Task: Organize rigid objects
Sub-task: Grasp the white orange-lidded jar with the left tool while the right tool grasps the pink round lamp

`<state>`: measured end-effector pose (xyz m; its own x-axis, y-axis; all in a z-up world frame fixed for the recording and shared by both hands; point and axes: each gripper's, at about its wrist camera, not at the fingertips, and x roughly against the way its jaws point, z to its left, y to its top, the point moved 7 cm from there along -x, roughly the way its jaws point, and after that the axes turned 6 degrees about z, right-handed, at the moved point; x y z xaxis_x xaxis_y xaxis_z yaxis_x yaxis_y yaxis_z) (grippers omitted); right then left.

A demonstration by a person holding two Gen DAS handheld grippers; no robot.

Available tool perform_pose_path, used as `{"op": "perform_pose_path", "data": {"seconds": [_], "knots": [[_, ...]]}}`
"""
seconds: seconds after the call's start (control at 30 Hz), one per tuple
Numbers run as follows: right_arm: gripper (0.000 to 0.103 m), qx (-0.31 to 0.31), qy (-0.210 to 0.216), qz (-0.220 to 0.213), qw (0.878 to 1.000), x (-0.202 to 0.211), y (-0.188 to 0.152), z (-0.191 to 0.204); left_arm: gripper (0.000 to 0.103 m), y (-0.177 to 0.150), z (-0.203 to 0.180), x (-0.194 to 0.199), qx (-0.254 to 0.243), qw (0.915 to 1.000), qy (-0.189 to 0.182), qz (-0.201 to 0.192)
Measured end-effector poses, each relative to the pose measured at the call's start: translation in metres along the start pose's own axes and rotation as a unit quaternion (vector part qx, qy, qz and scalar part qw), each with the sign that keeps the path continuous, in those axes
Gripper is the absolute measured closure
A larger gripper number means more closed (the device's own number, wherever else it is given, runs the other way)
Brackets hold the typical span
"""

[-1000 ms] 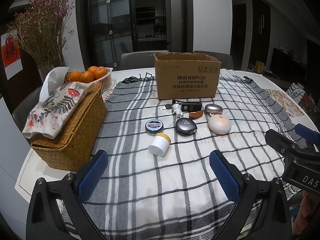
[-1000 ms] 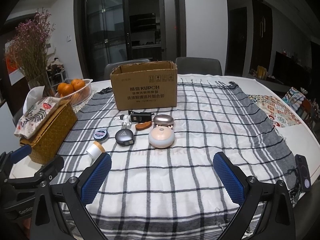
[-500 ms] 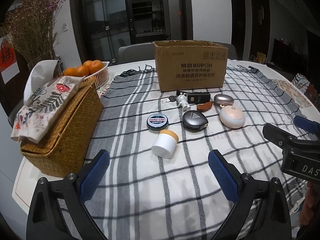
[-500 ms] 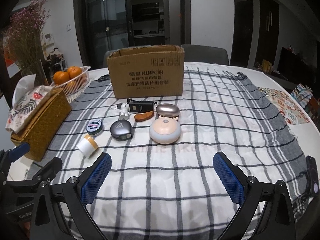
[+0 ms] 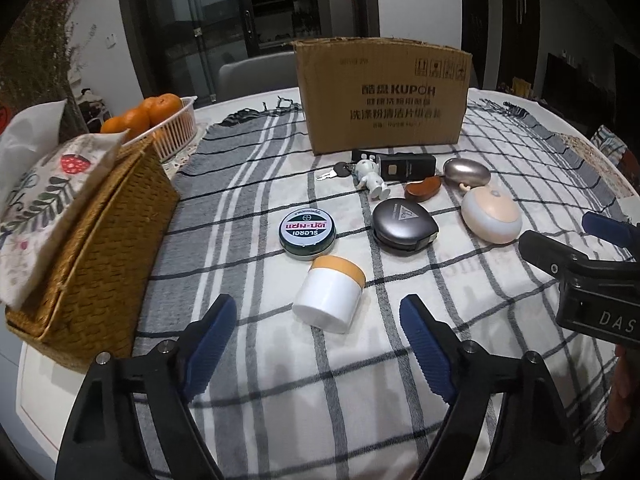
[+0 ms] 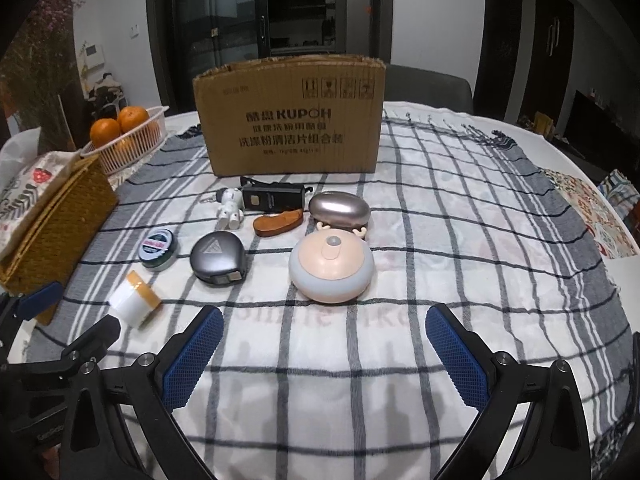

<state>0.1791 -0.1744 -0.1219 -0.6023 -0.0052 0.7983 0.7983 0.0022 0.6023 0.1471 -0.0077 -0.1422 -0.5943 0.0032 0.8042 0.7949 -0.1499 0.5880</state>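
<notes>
A white jar with a tan lid [image 5: 329,294] lies on its side on the checked cloth, just beyond my left gripper [image 5: 316,316]; its jaws are closing with nothing between them. Behind the jar sit a green balm tin [image 5: 307,233], a grey tape measure [image 5: 403,226] and a pink round lamp [image 5: 491,214]. My right gripper [image 6: 323,322] stands open just short of the pink lamp [image 6: 331,268], holding nothing. Farther back lie a silver oval case [image 6: 339,209], a brown wooden piece [image 6: 279,222], a black remote [image 6: 272,199] and a white figurine on keys [image 6: 230,208]. A cardboard box [image 6: 290,120] stands behind them.
A wicker tissue box [image 5: 84,240] with a printed cloth stands at the left, with a white basket of oranges [image 5: 160,120] behind it. Grey chairs [image 6: 428,86] stand beyond the round table. A patterned mat [image 6: 588,208] lies at the right edge.
Both grippers have moved forward and down toward the objects, which now look larger. The left gripper's jaws have narrowed; the right gripper's stay wide.
</notes>
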Motion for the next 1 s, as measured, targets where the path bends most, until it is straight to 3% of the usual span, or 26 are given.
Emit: {"op": "perform_pose_path", "data": {"seconds": [1.0], "knots": [[0.018,0.004,0.001,0.042,0.999,-0.081,0.026,-0.004,0.054,0.006,-0.003,-0.064,0.006,0.9979,-0.017,0.063]]}}
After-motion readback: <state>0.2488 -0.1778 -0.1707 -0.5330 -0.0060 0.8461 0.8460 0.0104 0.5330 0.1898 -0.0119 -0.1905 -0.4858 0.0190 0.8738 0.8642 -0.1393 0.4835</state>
